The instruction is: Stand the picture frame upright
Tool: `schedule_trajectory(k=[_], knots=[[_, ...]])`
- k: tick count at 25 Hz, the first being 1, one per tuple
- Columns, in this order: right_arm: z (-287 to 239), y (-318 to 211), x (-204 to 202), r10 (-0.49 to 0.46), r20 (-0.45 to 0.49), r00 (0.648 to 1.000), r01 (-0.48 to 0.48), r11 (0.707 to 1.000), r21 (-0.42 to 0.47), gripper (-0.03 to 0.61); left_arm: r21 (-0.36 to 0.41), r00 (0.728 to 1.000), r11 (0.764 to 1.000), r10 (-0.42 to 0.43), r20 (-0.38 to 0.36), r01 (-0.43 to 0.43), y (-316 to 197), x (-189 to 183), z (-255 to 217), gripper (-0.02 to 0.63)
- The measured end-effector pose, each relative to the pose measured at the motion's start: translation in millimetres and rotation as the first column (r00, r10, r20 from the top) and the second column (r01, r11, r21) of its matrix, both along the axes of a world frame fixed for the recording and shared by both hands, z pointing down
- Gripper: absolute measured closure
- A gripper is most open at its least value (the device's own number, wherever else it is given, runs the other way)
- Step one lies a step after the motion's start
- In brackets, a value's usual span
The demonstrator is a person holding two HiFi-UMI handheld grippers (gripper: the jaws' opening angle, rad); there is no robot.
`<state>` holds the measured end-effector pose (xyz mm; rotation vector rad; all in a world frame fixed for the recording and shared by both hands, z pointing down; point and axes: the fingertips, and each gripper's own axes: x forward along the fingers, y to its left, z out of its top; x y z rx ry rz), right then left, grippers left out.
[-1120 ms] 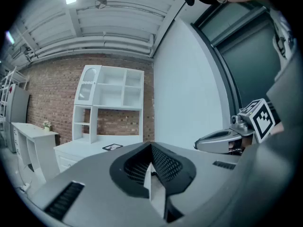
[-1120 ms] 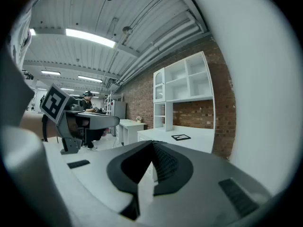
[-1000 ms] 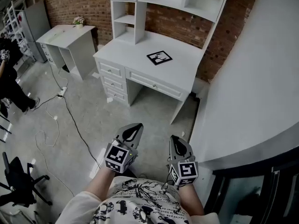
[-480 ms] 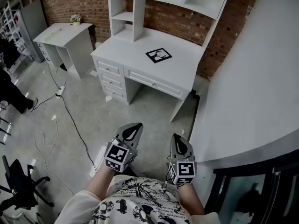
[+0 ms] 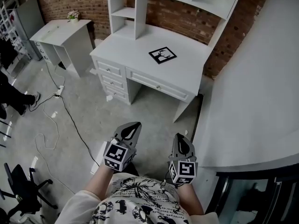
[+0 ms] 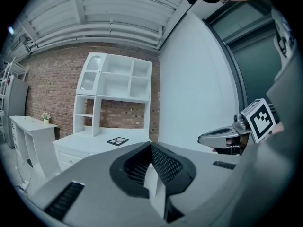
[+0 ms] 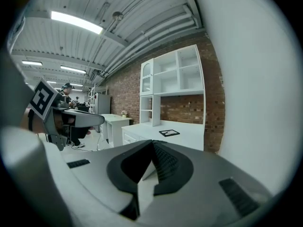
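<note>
The left gripper (image 5: pixel 132 128) and right gripper (image 5: pixel 181 142) are closed, empty. The picture frame (image 5: pixel 162 55) lies flat on the desk (image 5: pixel 133 43), far ahead of both. Arriving closed, the jaws may only push it across.

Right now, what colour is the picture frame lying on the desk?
The picture frame has a black border; head view shows it best.
</note>
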<state>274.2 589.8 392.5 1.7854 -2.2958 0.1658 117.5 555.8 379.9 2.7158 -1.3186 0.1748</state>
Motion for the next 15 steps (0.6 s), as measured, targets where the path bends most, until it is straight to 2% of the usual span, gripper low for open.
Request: schedule_trajectory(k=[7,15], knots=[[6.7,-66.3,-28.5,0.038,0.007,0.999,-0.038,0.999,-0.032,0.572,-0.027,1.000,0.999,0.018,-0.011,-0.018,-69.7,-35.5,7.6,0.601],[2.7,-149.7,-88.6,0.079,-0.005,0.997,-0.080,0.995,-0.055,0.572,-0.025,0.998,0.998,0.065,-0.023,-0.065,-159.0,-93.3,0.7,0.601]])
